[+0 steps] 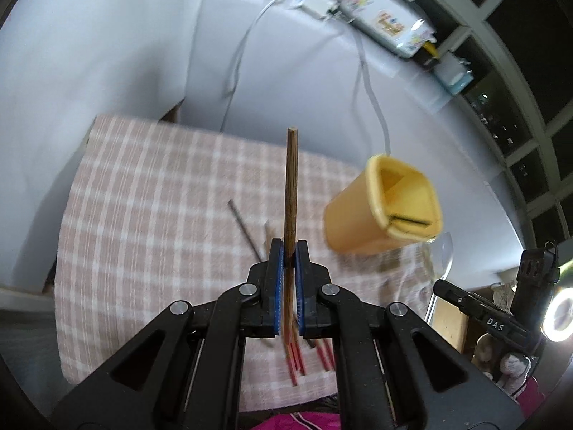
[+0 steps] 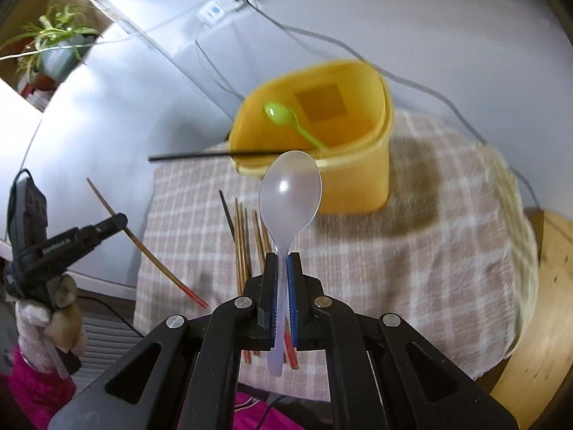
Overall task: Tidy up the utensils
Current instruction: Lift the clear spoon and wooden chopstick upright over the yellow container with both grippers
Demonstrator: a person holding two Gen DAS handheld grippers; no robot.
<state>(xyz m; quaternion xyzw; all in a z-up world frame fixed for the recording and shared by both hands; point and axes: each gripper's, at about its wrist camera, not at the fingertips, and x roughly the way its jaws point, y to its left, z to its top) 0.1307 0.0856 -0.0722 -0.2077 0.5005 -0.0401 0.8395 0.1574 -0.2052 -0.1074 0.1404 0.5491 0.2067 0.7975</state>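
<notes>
My left gripper (image 1: 290, 251) is shut on a brown wooden chopstick (image 1: 290, 182) that sticks straight out ahead, above the checked cloth (image 1: 150, 193). My right gripper (image 2: 283, 261) is shut on the handle of a clear plastic spoon (image 2: 290, 190), bowl upward. The yellow utensil holder (image 2: 322, 136) stands just beyond the spoon; a green spoon (image 2: 283, 114) lies inside it and a black chopstick (image 2: 215, 154) rests across its rim. In the left wrist view the yellow holder (image 1: 379, 208) is to the right. Several brown chopsticks (image 2: 247, 240) lie on the cloth below the right gripper.
The other gripper (image 2: 64, 243), holding its chopstick (image 2: 143, 247), shows at the left of the right wrist view. White cables (image 1: 372, 82) and a power strip (image 1: 311, 0) lie on the grey surface behind. A potted plant (image 2: 53, 46) stands far left. A ring light (image 1: 558, 317) glows at the right.
</notes>
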